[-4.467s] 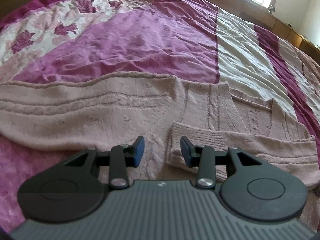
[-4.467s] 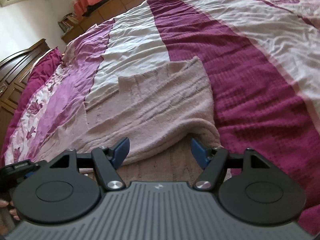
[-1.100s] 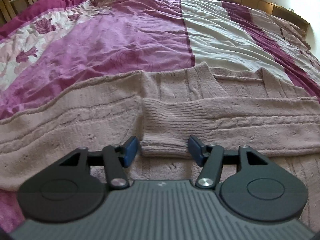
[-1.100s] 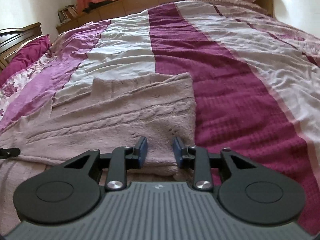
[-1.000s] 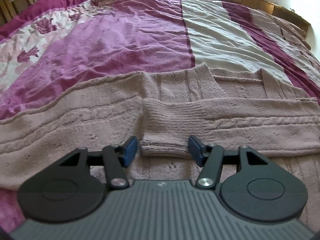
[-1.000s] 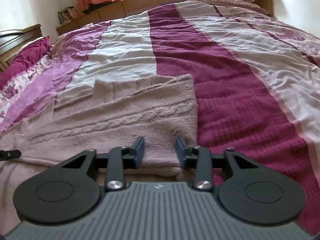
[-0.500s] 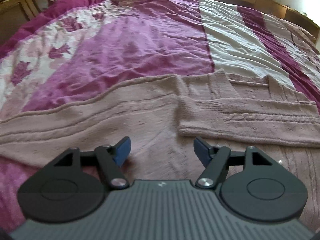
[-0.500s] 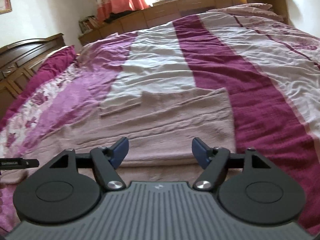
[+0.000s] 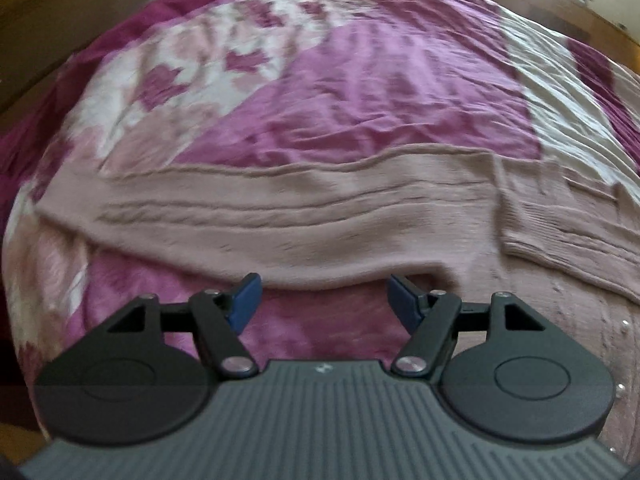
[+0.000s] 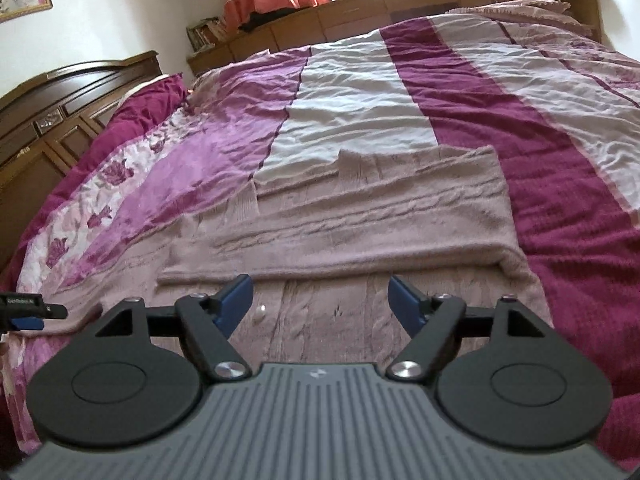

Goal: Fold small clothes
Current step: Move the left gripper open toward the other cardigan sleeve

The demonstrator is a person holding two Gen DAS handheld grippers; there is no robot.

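My left gripper [image 9: 322, 298] stood with its jaws well apart and nothing between them, having just opened; it hung over the near edge of the pink knitted cardigan [image 9: 280, 232], whose unfolded sleeve ran across the striped bedspread [image 9: 360, 100]. The other sleeve [image 9: 568, 240] lay folded across the body at the right of that view. The picture was blurred, so I could not judge the sleeve's finer creases.

In the right wrist view my right gripper [image 10: 320, 300] was likewise wide open and empty, its jaws having just spread; it hung over the cardigan's body [image 10: 320, 320], just short of the folded sleeve's edge [image 10: 360, 268]. A small white button [image 10: 260, 313] showed near the left pad.

Risk, in my judgement: the loose knit could snag on a pad and drag the laid fold askew, and a one-layer pinch on the remaining sleeve would bunch it
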